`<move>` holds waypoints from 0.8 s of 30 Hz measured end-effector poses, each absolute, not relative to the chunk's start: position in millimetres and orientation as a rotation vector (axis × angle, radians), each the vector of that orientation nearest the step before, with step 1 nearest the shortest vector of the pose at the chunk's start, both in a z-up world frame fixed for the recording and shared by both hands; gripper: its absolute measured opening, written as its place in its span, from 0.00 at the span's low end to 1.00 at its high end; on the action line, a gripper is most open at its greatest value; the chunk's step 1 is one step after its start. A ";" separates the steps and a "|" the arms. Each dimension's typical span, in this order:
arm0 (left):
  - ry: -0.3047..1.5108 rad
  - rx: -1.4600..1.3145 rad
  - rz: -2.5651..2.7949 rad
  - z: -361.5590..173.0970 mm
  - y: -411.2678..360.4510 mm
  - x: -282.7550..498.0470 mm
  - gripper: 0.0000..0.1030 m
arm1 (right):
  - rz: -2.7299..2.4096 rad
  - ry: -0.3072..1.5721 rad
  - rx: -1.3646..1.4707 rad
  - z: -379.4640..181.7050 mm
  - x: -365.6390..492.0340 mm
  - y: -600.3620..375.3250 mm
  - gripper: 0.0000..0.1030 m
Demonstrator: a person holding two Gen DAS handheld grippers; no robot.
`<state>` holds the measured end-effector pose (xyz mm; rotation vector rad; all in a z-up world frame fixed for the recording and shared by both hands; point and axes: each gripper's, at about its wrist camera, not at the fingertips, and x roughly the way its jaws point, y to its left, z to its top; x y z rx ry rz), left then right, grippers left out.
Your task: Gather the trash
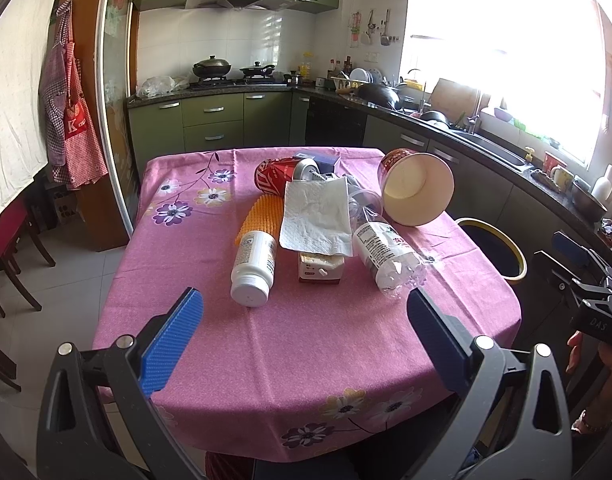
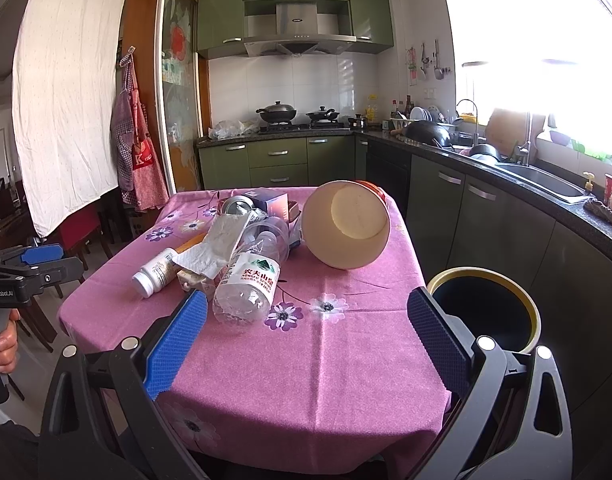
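— Trash sits mid-frame on the pink tablecloth (image 1: 306,340): one white pill bottle (image 1: 253,266), one water bottle (image 2: 246,284), one paper tub (image 2: 346,226), one napkin (image 1: 318,216).

— Only the left wrist view shows the Coke can (image 1: 272,180) and yellow corn cob (image 1: 258,214).

— Grippers?

— Left gripper (image 1: 306,320) and right gripper (image 2: 306,320) both spread wide, empty. Bin (image 2: 484,308) lower right.

Taking the paper bucket (image 2: 346,226) as your landmark: it lies on its side at the table's far right, mouth toward you. Left of it the trash is packed tight, with the plastic bottle (image 2: 248,280), the tissue (image 1: 318,216), the white pill bottle (image 1: 254,266) and the red can (image 1: 274,178) touching or overlapping. Nearer you than the bucket, the pink tablecloth (image 1: 306,360) lies bare. Right of the bucket, beside the table, the bin (image 2: 486,312) stands open-mouthed.
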<state>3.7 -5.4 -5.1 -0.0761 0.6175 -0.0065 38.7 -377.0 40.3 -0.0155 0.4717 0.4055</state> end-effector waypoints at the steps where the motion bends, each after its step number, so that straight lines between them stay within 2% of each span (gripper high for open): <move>1: 0.618 -0.076 -0.006 -5.4 -5.5 3.8 0.94 | 0.406 0.472 -0.015 40.1 39.0 -376.9 0.96; 13: 0.623 -0.084 0.055 0.2 25.8 46.5 0.94 | 0.372 0.474 -0.035 40.7 74.5 -371.3 0.96; 24: 0.577 -0.050 0.065 16.6 58.8 155.8 0.94 | 0.239 0.512 -0.006 31.8 204.9 -373.6 0.96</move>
